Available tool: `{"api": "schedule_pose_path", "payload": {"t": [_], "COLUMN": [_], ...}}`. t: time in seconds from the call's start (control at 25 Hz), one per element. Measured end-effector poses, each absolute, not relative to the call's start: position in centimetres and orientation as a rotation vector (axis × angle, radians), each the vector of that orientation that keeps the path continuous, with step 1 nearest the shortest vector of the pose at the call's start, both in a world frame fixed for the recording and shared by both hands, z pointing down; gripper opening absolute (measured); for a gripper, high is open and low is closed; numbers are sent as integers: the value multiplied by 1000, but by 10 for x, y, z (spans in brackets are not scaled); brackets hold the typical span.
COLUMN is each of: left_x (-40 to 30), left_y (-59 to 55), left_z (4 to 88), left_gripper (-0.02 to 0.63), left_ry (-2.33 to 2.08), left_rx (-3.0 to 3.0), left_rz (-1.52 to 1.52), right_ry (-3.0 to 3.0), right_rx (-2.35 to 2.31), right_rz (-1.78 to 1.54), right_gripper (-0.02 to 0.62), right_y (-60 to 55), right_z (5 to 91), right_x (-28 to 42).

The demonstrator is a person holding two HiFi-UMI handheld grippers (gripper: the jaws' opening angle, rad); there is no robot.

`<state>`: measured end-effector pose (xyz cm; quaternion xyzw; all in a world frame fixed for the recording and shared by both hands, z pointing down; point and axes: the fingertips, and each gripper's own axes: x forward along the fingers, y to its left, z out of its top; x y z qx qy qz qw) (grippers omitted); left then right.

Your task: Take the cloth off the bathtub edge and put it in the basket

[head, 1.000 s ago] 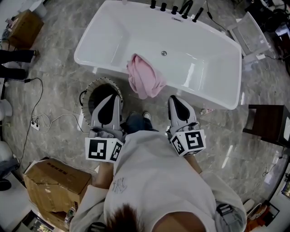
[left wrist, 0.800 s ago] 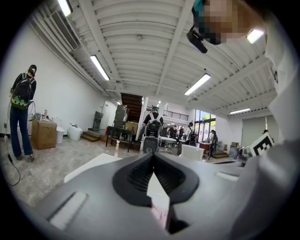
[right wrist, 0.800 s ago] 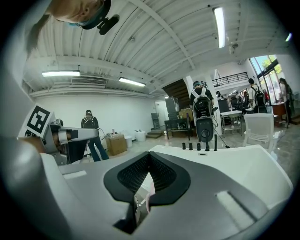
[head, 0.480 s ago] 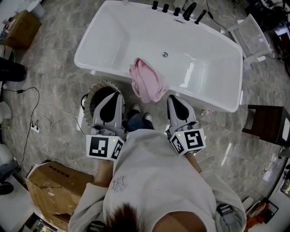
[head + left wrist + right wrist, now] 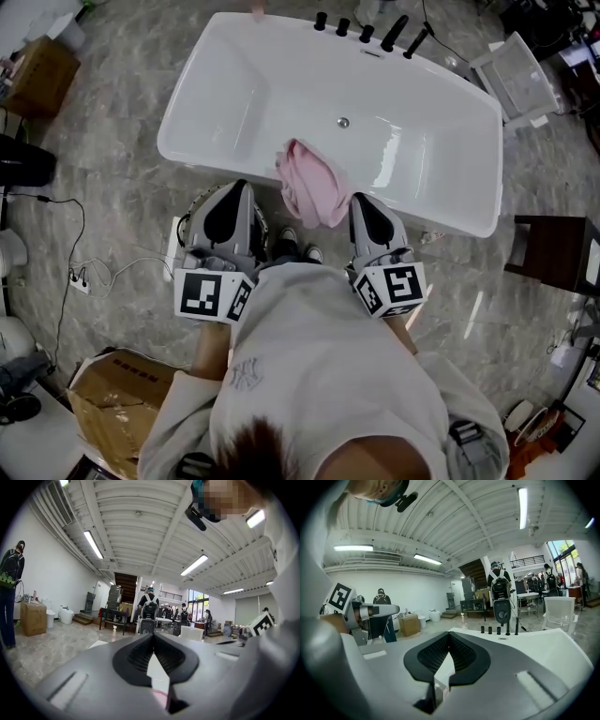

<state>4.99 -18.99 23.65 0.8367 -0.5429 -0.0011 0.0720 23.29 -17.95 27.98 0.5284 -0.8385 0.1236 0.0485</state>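
Grey marbled floor [image 5: 112,187] surrounds a white bathtub [image 5: 225,161], seen from above with black tap fittings [image 5: 370,30] on its far rim. The pink cloth [image 5: 314,186] hangs over the near rim, part inside the tub and part down its outer wall. Both forearms reach forward from the person's torso, side by side, with the marker cubes nearest the body. The left gripper [image 5: 236,186] points about level toward the tub and lies over the basket [image 5: 187,217], hiding most of it. Its jaws meet at the tips, with nothing between them. The right gripper [image 5: 360,199] tips slightly downward, its nose just beside the cloth's lower right edge. Whether it touches the cloth cannot be told. Its jaws are likewise closed and empty. A cardboard box [image 5: 117,403] stands at lower left.
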Motion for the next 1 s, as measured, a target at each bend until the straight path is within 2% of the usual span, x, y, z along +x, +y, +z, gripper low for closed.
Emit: {"api": "schedule_pose_path", "payload": {"t": [1.0], "left_x": [47], "left_y": [-217], "left_z": [249], "left_gripper": [48], "left_ry": [-1591], "left_rx": [2514], "left_rz": [4], "right_ry": [-2517], "right_rx": [1651], "right_rz": [399], "right_gripper": [-2], "right_y": [-210], "right_z": [289], "right_x": [220]}}
